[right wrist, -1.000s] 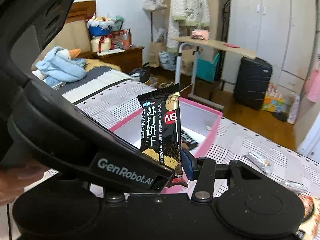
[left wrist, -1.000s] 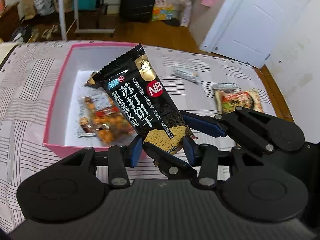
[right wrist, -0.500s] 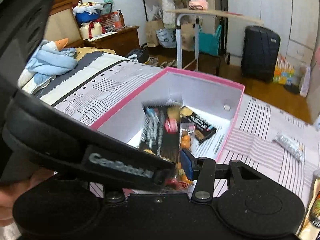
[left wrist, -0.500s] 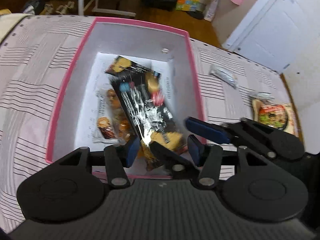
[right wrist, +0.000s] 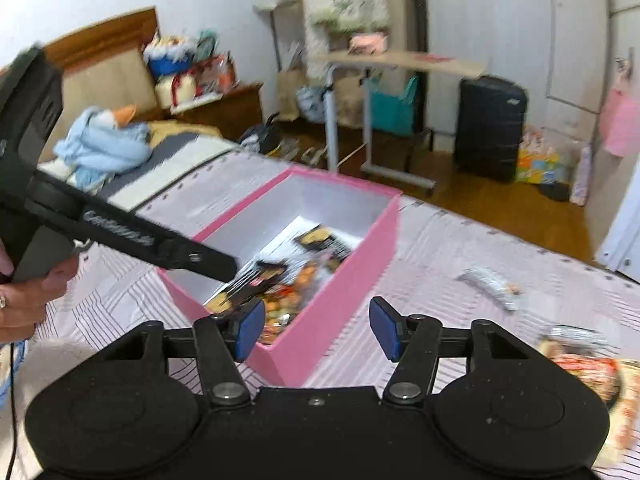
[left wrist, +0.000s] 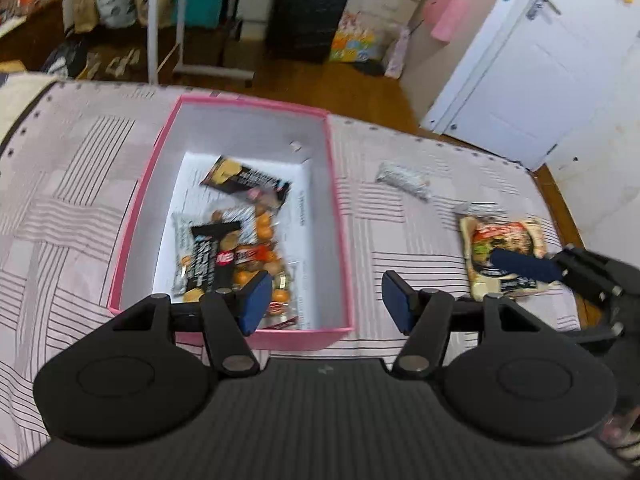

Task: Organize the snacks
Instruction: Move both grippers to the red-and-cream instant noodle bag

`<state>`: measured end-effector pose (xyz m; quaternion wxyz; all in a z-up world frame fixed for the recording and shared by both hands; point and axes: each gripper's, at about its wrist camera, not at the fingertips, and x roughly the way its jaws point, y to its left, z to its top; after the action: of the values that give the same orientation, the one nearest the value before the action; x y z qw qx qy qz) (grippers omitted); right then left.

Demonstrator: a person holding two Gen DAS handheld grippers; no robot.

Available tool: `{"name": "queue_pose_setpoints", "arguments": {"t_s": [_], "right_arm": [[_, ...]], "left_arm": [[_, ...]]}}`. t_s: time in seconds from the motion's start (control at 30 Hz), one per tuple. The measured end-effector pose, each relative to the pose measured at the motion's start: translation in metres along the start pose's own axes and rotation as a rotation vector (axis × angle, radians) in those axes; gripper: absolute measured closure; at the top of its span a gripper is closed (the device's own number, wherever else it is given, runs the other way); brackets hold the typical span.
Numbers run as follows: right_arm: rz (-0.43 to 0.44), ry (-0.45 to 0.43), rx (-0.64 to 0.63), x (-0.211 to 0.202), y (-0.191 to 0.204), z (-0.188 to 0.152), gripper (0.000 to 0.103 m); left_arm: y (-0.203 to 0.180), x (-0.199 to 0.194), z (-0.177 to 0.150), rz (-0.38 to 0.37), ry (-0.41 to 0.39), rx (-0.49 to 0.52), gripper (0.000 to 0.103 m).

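Note:
A pink box (left wrist: 338,216) (right wrist: 340,292) stands on the striped bedspread. In it lie the black cracker packet (left wrist: 210,258) (right wrist: 256,280), a bag of orange snacks (left wrist: 260,248) and another black packet (left wrist: 246,180). My left gripper (left wrist: 324,306) is open and empty above the box's near right corner. My right gripper (right wrist: 316,330) is open and empty over the box's near corner; one of its fingers (left wrist: 524,266) shows over a noodle packet (left wrist: 504,248) (right wrist: 592,364). A small silver wrapper (left wrist: 404,178) (right wrist: 492,282) lies on the spread right of the box.
The bed edge runs along the far side, with wooden floor, a rolling table (right wrist: 400,68), a black suitcase (left wrist: 308,12) and a white door (left wrist: 532,64) beyond. A blue cloth (right wrist: 104,144) lies at the bed head.
Both grippers held the black cracker packet upright over the box; both have opened and it now lies flat inside the box. The right gripper has drawn back to the right.

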<state>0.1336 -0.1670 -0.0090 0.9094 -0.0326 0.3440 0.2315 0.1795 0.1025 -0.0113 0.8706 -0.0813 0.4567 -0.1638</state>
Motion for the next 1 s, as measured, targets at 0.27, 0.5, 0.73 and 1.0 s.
{"name": "queue_pose_setpoints", "arguments": {"t_s": [0.27,0.5,0.73,1.0], "right_arm": [[-0.092,-0.028,0.031,-0.082,-0.046,-0.004,0.033],[-0.194,-0.010,0.026,-0.096,-0.085,-0.023,0.026],[-0.264,0.027,0.219,-0.072,-0.159,-0.044,0.026],[-0.336,0.024,0.335,-0.022,-0.218,-0.087,0.026]], "left_arm": [[-0.058,-0.027,0.000,-0.073,-0.016,0.074,0.042],[-0.117,0.001,-0.003,-0.147,-0.002,0.119,0.041],[-0.157,0.059,-0.004,-0.148,0.012,0.123,0.040],[-0.171,0.135,-0.004,-0.178,0.026,0.059,0.040]]}}
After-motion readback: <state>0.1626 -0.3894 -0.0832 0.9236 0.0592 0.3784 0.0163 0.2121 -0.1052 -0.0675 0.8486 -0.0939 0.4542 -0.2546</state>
